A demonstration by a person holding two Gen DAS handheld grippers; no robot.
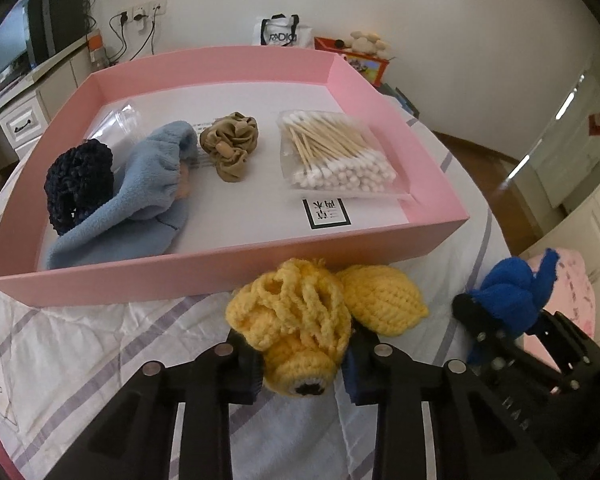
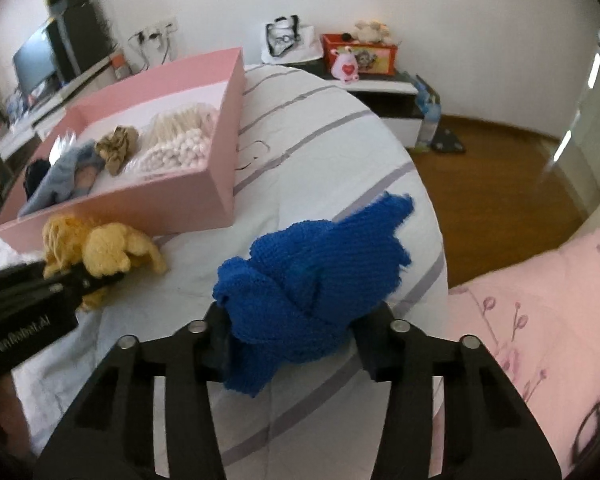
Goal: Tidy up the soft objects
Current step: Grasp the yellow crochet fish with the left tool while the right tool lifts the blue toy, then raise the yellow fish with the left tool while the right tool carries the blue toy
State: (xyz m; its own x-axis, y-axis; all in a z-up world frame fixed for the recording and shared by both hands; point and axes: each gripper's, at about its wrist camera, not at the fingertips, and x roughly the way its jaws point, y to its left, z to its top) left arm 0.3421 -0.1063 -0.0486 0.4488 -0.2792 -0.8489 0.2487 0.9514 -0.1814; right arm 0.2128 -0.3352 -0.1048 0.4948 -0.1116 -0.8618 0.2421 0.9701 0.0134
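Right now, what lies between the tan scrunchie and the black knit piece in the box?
The light blue fleece cloth lies between tan scrunchie and black knit piece; left wrist view shows it.

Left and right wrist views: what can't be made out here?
- Clear plastic item, left wrist view: partly hidden by the black crochet piece and blue fleece; identity unclear.
- Printed label in the pink box: too small to read.
- Box contents, right wrist view: blurred.
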